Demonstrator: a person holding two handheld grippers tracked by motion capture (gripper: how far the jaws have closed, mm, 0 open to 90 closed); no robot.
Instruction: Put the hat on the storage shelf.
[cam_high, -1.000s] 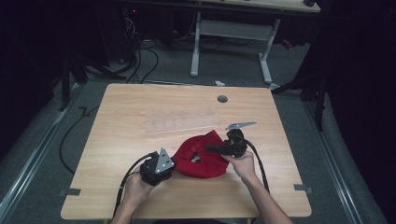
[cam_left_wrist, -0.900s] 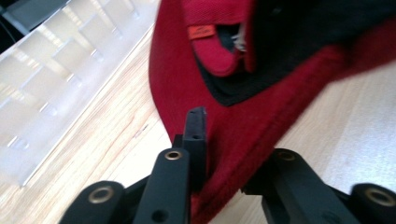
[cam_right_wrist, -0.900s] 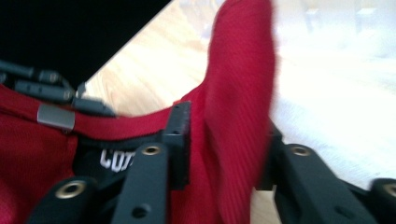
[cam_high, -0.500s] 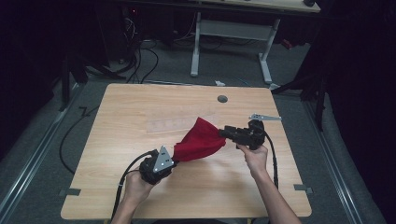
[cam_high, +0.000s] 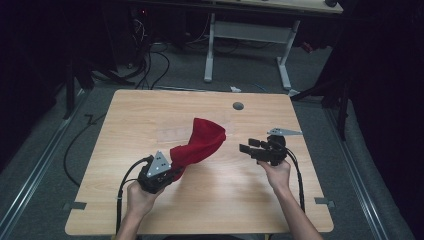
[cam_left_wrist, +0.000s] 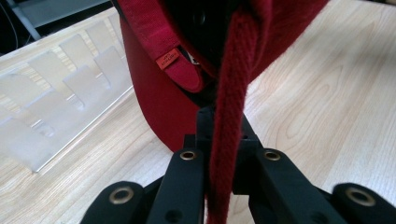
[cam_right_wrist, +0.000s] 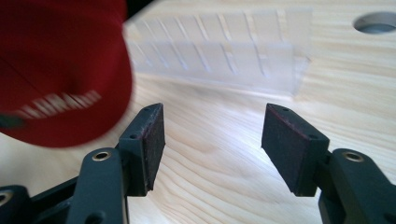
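Left claw (cam_high: 172, 172) is clamped on the red cap (cam_high: 200, 142), lifted off the worktop (cam_high: 250, 200); right claw (cam_high: 245, 148) gapes empty, likely regrasping next.

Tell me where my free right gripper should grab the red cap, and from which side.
Judging by its pose, take the far upper edge of the red cap, coming in from its right side. The left gripper already clamps the near lower edge, so the cap hangs stretched upward, its top end free and facing the open right gripper across bare table.
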